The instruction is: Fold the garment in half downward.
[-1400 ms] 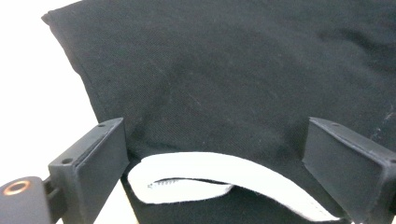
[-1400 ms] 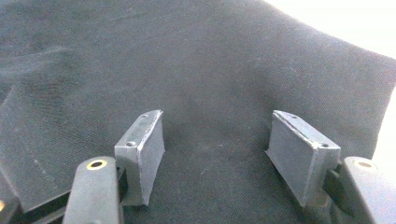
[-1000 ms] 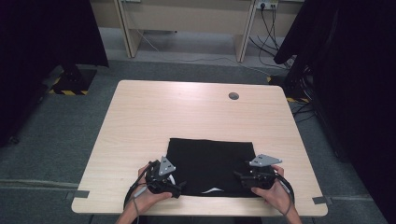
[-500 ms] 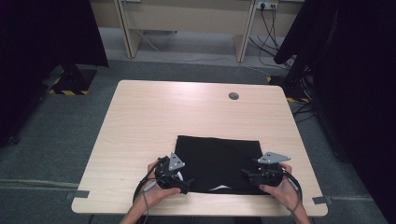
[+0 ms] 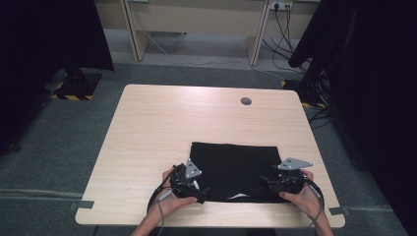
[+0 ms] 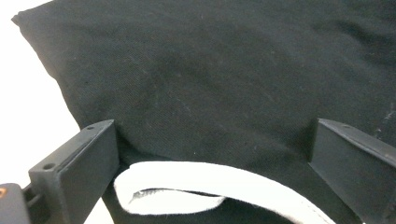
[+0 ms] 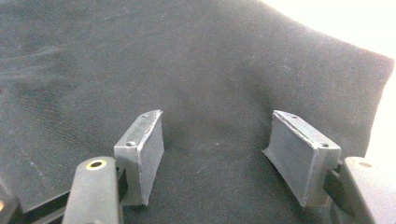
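A folded black cloth [image 5: 233,167] lies flat near the front edge of the light wooden table [image 5: 167,128]. A white band [image 5: 239,196] peeks out at its front hem. My left gripper [image 5: 199,189] sits at the cloth's front left corner. In the left gripper view its jaws stand wide apart over the black cloth [image 6: 210,84], and the white band [image 6: 210,179] lies between them; the left gripper [image 6: 212,126] is open. My right gripper [image 5: 270,182] is at the front right corner. The right gripper [image 7: 217,116] is also open, its jaw tips down on the bare black cloth [image 7: 140,56].
A round cable hole [image 5: 246,101] is set in the far right part of the tabletop. Beyond the table stand desk legs [image 5: 255,39] and floor cables [image 5: 285,54], with dark curtains [image 5: 373,73] at both sides. The table's front edge runs just under both hands.
Both grippers have slid to the right along the table's front edge, and the black cloth has shifted right with them. The jaws keep the same spread.
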{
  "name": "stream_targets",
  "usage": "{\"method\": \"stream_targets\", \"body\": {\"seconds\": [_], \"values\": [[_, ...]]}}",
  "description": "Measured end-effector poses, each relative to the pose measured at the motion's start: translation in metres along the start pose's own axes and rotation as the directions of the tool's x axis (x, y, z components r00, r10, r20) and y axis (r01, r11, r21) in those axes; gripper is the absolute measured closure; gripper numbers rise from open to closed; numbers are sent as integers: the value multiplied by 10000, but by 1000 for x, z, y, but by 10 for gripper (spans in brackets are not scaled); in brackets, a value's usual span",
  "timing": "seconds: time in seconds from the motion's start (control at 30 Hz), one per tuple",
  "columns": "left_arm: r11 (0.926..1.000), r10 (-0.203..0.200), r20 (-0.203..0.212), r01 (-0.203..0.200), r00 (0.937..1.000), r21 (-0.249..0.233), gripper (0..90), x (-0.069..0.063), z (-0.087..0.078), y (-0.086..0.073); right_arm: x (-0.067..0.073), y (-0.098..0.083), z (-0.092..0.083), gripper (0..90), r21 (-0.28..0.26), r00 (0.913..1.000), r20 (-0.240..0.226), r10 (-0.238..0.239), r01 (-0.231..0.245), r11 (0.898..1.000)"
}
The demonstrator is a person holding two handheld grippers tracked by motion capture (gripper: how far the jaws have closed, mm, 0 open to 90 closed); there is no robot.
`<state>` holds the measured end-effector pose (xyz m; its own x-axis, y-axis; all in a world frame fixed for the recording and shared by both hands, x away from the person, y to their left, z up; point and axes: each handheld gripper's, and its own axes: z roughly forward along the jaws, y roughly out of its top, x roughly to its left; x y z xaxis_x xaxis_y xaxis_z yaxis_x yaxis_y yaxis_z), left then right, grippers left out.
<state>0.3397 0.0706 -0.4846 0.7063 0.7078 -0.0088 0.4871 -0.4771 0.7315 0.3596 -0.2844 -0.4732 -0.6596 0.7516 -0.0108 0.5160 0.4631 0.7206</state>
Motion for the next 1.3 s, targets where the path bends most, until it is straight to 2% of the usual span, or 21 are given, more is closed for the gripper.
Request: {"method": "stream_targets", "body": {"seconds": [0.23,0.33,0.43,0.57,0.67,0.87,1.17,1.3], "values": [[9999,110,131,-110,9999,-6,10,-8,4,4,-9,-6,-7,350,21,9999,47,97,-97,10000],[10000,84,105,-83,9999,-13,10,-9,4,4,-13,-9,-7,320,-20,9994,47,354,-354,9994],[10000,61,100,-60,9999,-35,14,-9,4,4,-14,-10,-7,320,-103,9994,10,350,-350,9993],[9996,-81,118,84,9999,-271,28,-6,0,4,-10,-7,-9,267,-18,9989,154,441,-441,9990],[9992,-140,206,148,9997,-358,27,-5,-6,4,-7,-4,-13,254,-239,9975,288,644,-637,9977],[9965,-547,373,569,9978,-609,25,1,-20,0,6,1,-20,193,-492,9958,284,867,-852,9951],[9977,-579,321,590,9978,-326,23,7,-31,-17,21,-2,-22,186,-510,9963,145,843,-835,9952],[9977,-597,146,602,9981,-306,23,10,-38,-25,25,-7,-23,187,-415,9965,110,824,-819,9958]]}}
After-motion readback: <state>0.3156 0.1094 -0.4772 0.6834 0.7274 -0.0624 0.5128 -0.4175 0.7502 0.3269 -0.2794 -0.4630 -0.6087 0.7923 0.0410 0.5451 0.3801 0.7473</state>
